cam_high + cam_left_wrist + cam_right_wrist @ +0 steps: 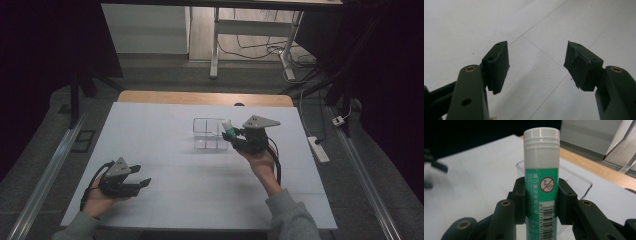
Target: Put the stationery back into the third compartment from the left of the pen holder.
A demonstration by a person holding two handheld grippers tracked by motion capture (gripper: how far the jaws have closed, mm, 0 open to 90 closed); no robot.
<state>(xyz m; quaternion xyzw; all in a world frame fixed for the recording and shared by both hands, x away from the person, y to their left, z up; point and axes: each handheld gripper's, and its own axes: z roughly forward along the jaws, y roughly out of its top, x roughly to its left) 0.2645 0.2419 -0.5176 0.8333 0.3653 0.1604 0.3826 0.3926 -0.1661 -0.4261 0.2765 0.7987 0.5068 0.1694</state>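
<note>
Behind the right claw [541, 202], its glue stick [541, 177] half-hides a clear box [576, 180].

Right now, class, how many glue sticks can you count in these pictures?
1. The glue stick is clamped between the jaws of the right gripper, held beside the clear box near the middle of the table. Another could be hidden behind the hand.
</note>
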